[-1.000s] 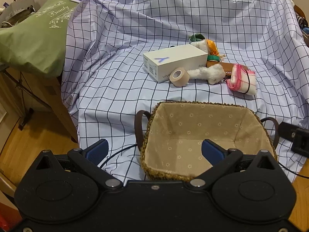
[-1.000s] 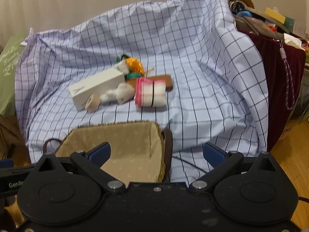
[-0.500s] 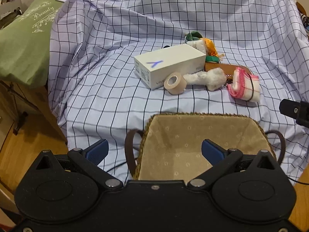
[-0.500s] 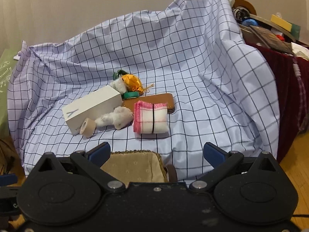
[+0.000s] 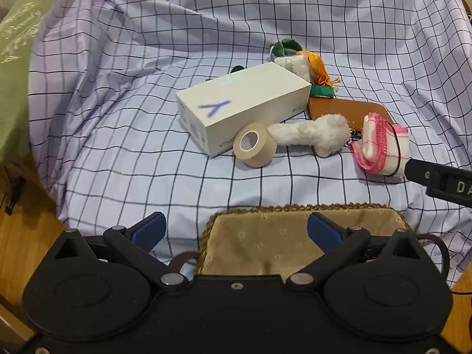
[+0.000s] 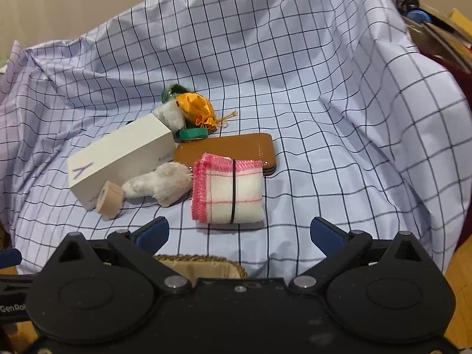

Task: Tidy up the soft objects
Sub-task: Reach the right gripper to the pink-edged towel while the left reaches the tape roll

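While both tools hang above the near edge of the checked cloth (image 6: 324, 88), nothing is carried: the right gripper (image 6: 239, 231) has its 2 jaws wide apart, and the left gripper (image 5: 236, 231) is equally wide. At the centre of the right view, just above the right gripper, lies the pink-edged folded towel (image 6: 228, 191), touching the white plush piece (image 6: 160, 185) on its left. I judge it is aimed at because it is nearest. At the bottom of the left view, the lined basket (image 5: 295, 244) waits empty, probably to receive soft things.
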A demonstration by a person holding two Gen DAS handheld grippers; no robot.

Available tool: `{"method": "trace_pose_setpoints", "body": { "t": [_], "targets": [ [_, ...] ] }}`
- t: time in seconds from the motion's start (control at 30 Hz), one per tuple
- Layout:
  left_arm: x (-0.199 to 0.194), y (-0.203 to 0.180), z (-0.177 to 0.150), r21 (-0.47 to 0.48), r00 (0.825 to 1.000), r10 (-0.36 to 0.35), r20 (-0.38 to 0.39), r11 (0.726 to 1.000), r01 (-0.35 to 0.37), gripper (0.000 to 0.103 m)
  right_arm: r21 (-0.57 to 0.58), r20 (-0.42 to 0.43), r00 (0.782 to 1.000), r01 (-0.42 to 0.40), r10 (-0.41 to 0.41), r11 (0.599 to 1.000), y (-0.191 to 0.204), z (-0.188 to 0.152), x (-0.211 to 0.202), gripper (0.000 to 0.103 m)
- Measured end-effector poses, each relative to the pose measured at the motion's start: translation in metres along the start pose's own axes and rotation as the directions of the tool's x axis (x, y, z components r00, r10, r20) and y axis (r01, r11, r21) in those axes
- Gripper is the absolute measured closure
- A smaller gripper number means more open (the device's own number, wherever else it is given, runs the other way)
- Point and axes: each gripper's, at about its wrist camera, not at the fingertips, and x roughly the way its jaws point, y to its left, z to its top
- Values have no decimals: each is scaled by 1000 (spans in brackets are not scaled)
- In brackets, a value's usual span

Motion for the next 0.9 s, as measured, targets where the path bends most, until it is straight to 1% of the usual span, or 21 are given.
{"method": "trace_pose_setpoints", "body": {
  "t": [0.33, 0.47, 0.5, 0.63, 0.73, 0.9],
  "targets": [
    [34, -1, 26, 4, 1000, -16, -17, 1000, 16, 5, -22, -41, 999, -6, 5, 1000, 8, 22, 47, 1],
    [49, 1, 34, -3, 999, -24, -40, 1000, 24, 5, -18, -70, 998, -4, 3, 1000, 9, 27, 64, 7],
    [52, 1, 35, -6, 999, -28, -46, 1000, 28, 5, -18, -80, 997, -6, 4, 1000, 9, 29, 69, 7],
    [66, 5, 40, -30, 996, -51, -75, 998, 49, 4, -26, -105, 995, -5, 2, 1000, 12, 30, 84, 7],
    [76, 7, 45, -50, 994, -65, -92, 997, 61, 4, -43, -119, 993, 4, -9, 999, 15, 29, 93, 9],
    [87, 12, 52, -92, 991, -87, -105, 993, 78, 4, -33, -148, 989, -3, -2, 999, 14, 27, 103, 13]
  ]
}}
